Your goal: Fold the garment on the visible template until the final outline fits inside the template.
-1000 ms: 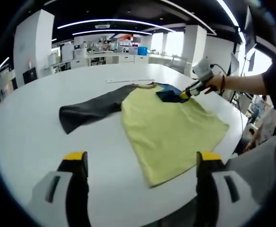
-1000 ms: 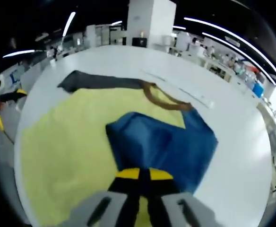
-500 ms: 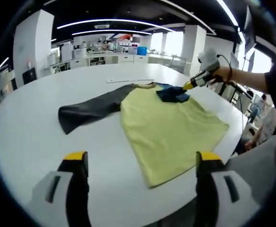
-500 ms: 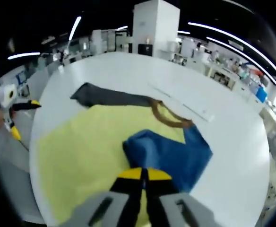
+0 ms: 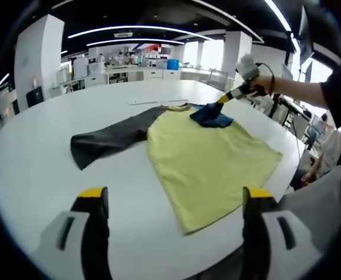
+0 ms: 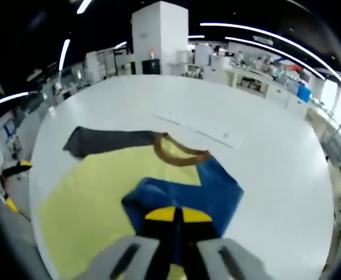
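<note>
A shirt lies flat on the white table [image 5: 30,169]: yellow body [image 5: 208,154], dark grey sleeve [image 5: 103,139] stretched out to the left, brown collar [image 6: 179,155]. The blue sleeve [image 5: 212,116] is bunched over the yellow body near the collar. My right gripper [image 5: 222,99], held by a person's hand [image 5: 263,87], is shut on that blue sleeve [image 6: 194,192], its yellow-tipped jaws pressed together [image 6: 173,214]. My left gripper [image 5: 174,197] hangs open above the table's near edge, apart from the shirt's hem, with nothing between its jaws.
A thin white strip [image 6: 199,128] lies on the table beyond the collar. The person stands at the table's right edge [image 5: 334,116]. The left gripper [image 6: 10,175] appears at the far left of the right gripper view. Desks and pillars stand behind the table.
The right gripper has carried the blue sleeve a little toward the collar and lifted slightly. The left gripper has stayed open in place.
</note>
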Tool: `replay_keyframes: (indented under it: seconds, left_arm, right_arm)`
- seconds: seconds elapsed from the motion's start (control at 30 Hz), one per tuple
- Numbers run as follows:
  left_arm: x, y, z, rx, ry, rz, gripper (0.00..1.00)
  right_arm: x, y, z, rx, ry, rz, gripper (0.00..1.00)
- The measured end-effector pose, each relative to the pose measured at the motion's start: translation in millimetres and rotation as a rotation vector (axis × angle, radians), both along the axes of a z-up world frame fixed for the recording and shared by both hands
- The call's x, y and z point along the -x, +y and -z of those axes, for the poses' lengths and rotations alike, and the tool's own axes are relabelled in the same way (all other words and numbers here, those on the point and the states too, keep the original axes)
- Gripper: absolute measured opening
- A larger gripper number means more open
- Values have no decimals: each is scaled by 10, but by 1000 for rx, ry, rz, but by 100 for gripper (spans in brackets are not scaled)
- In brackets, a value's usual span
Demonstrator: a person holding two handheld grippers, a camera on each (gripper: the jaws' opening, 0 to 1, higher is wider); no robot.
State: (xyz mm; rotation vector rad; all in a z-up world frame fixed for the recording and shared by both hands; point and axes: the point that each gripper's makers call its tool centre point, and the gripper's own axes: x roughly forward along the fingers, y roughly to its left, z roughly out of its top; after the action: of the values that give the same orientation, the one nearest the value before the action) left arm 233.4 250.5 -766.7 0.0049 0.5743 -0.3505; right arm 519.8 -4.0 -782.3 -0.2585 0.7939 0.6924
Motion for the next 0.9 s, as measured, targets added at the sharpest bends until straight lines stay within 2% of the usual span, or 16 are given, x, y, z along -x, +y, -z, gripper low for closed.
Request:
replay_keyframes:
  seconds: [0.1, 0.37, 0.6, 0.73, 0.9]
  left_arm:
    - [1, 20, 15, -10, 6, -2, 93]
    - [5, 31, 36, -6, 21, -14, 92]
    - [-24, 35, 44, -2, 26, -14, 92]
    - [-42, 52, 48, -2, 26, -10, 92]
    - [-70, 70, 26, -4, 16, -11, 92]
  right_arm:
    - [-146, -34, 51, 14, -6, 26, 0]
    - [-341, -34, 126, 56, -43, 33, 0]
    - [-566, -13, 307, 90, -51, 36, 0]
    - [-509, 33, 353, 98, -43, 36, 0]
    - [-565, 41, 426, 110, -37, 41, 0]
